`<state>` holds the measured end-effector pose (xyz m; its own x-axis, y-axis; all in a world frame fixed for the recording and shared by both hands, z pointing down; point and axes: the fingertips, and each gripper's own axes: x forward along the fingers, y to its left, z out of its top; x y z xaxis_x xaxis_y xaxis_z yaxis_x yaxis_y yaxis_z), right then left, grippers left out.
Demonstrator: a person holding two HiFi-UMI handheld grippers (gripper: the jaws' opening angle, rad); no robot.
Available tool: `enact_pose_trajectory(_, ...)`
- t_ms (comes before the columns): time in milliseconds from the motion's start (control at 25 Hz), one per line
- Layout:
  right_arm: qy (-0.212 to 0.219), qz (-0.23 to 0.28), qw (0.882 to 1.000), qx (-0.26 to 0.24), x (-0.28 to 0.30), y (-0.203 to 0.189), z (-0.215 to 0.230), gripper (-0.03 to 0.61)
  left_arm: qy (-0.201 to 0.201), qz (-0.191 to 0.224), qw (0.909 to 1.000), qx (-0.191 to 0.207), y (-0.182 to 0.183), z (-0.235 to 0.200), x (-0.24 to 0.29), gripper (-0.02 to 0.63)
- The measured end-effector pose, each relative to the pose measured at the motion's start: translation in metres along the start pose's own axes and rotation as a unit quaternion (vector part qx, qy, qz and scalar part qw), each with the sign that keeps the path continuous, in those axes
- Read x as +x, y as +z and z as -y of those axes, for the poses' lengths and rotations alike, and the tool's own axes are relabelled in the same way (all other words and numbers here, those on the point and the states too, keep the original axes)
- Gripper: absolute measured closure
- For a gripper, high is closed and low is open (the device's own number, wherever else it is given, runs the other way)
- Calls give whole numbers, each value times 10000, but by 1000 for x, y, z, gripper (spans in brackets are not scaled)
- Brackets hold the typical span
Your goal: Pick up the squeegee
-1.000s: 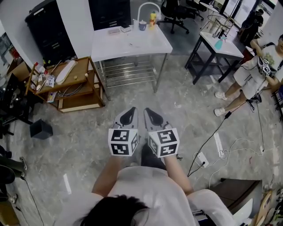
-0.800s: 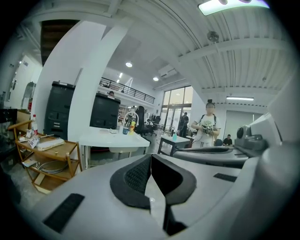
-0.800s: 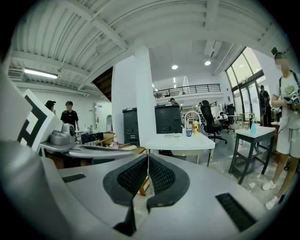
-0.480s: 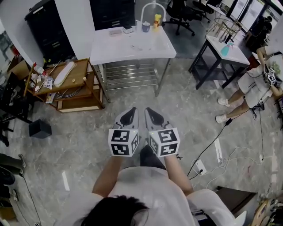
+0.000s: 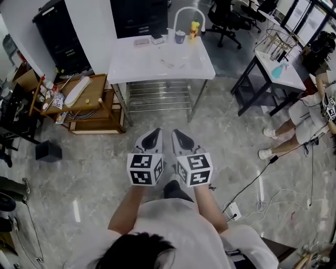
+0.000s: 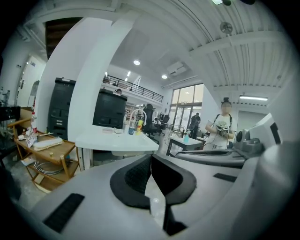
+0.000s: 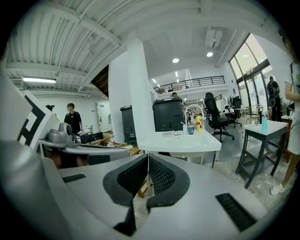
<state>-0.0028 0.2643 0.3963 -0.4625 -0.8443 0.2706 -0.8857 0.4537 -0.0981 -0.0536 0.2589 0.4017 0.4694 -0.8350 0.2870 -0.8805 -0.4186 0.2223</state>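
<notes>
**Status: both tongs shut and empty, facing the white bench**

I hold the left tongs (image 5: 153,136) and the right tongs (image 5: 179,136) side by side, just beside each other, over the marble floor (image 5: 94,168).

- Left tongs: pads pressed together, nothing between them.
- Right tongs: pads pressed together, nothing between them.

Both point toward the white bench (image 5: 142,65), which stands on the far side, well apart from the tips. Along its far edge stand a cup (image 5: 180,37) and a yellow bottle (image 5: 195,29), near a white arched pipe (image 5: 189,11).

Squeegee: I cannot pick it out in any view. The items on the bench are too small to identify.

Left of the bench stands a cluttered wooden cart (image 5: 102,79). To the far right, a dark-framed table (image 5: 262,58) carries a blue spray bottle (image 5: 277,71). A person (image 5: 307,113) sits at the right edge.
</notes>
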Motion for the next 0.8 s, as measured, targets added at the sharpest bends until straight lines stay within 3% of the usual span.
enact_pose_trajectory(800,377,-132,9992,-10,49,13,106,551,108,-31,9999,-62,20,34,117,588)
